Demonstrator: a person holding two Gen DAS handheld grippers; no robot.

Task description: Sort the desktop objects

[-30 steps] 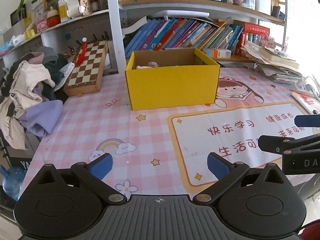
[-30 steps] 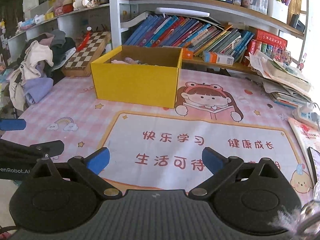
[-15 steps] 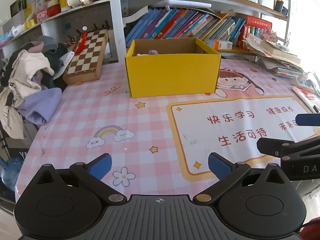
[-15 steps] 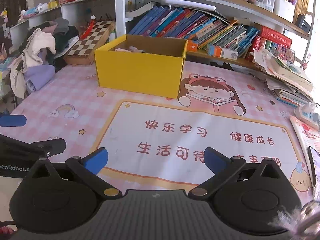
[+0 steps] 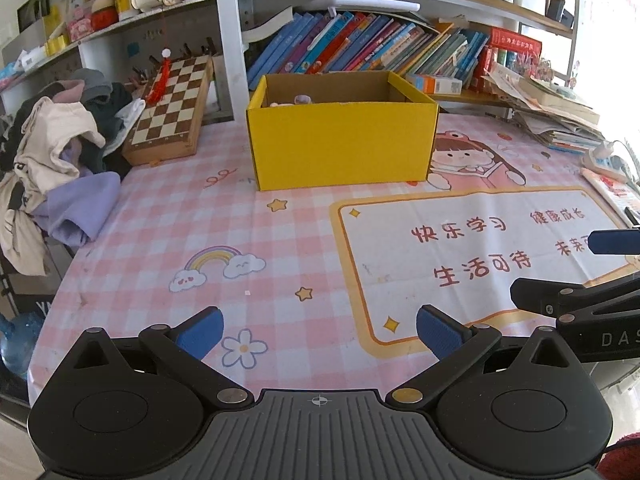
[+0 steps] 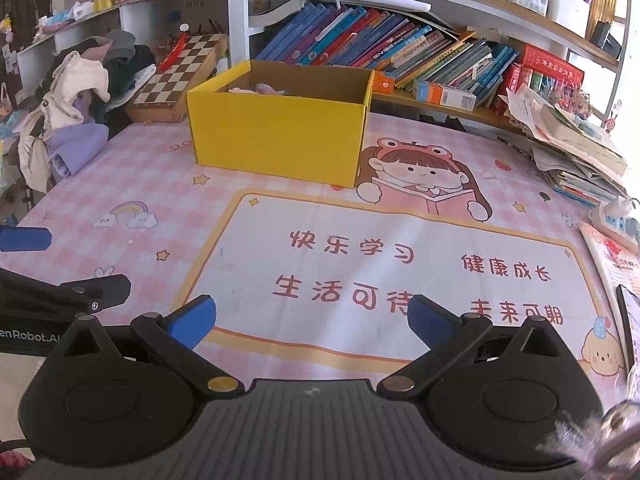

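A yellow cardboard box (image 5: 344, 148) (image 6: 276, 136) stands open-topped at the back of the pink checked desk mat (image 5: 208, 232). Small pale objects (image 5: 296, 101) (image 6: 260, 89) lie inside it, mostly hidden by the wall. My left gripper (image 5: 318, 332) is open and holds nothing, well short of the box over the mat's front part. My right gripper (image 6: 310, 318) is open too, empty, above the printed panel of the mat (image 6: 384, 264). Each gripper shows at the other view's edge: the right gripper (image 5: 576, 280) and the left gripper (image 6: 52, 276).
A chessboard (image 5: 172, 108) leans by the shelf post left of the box. A pile of clothes (image 5: 60, 160) spills over the left edge. Books (image 6: 384, 48) fill the shelf behind; stacked papers (image 6: 576, 148) and a power strip (image 6: 618, 222) sit at right.
Both grippers have drawn back and risen a little from the box, so more of the mat shows. Both stay open and empty.
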